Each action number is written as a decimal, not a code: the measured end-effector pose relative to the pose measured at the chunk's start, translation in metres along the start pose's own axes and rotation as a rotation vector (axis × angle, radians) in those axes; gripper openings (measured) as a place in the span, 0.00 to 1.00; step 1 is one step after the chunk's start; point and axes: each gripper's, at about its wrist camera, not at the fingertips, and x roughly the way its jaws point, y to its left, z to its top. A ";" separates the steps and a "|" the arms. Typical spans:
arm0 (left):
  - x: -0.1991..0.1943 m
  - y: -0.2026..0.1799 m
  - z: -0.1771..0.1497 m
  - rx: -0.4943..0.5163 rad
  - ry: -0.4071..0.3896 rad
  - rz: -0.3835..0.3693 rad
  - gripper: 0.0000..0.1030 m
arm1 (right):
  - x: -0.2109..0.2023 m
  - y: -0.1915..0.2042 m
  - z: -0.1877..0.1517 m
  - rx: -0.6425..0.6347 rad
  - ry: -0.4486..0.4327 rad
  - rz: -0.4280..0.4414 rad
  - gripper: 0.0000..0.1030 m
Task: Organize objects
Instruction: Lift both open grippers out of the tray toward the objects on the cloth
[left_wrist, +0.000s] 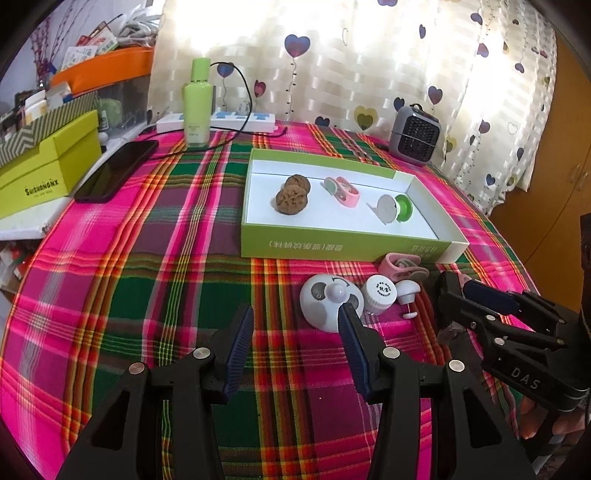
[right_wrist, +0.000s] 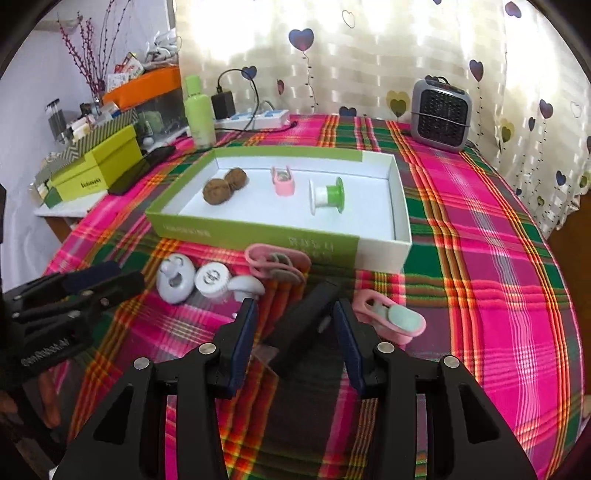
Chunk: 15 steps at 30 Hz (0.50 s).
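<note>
1. The box, a shallow green-and-white tray, sits open on the plaid tablecloth in the middle of the table.
2. Inside it, from left to right, lie two brown walnuts, a pink clip and a green-and-white spool.
3. At the far left, off the cloth, a lime shoebox is stacked beside a dark phone, with a green bottle and a white power strip behind.
4. The left gripper hovers low over bare cloth in front of the box, its fingers apart and holding nothing; its right finger overlaps the edge of a white dome in the left wrist view.
5. Just right of the dome stand a white cap and a small white mushroom-shaped knob, with another pink clip against the box's front wall.
6. The right gripper has its fingers open on either side of a black bar lying on the cloth; whether the pads touch it cannot be told.
7. A third pink clip lies just right of that gripper.
8. At the far right rear, a small grey heater stands before the heart-print curtain.
</note>
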 end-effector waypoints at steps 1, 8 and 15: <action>0.000 0.000 0.000 -0.001 0.000 0.000 0.45 | 0.001 -0.001 -0.001 0.003 0.005 -0.004 0.43; -0.001 -0.001 -0.002 -0.003 0.004 0.003 0.45 | 0.000 -0.008 -0.007 0.015 0.017 -0.017 0.43; -0.002 -0.006 -0.004 0.006 0.004 0.000 0.45 | -0.005 -0.020 -0.012 0.046 0.017 -0.025 0.43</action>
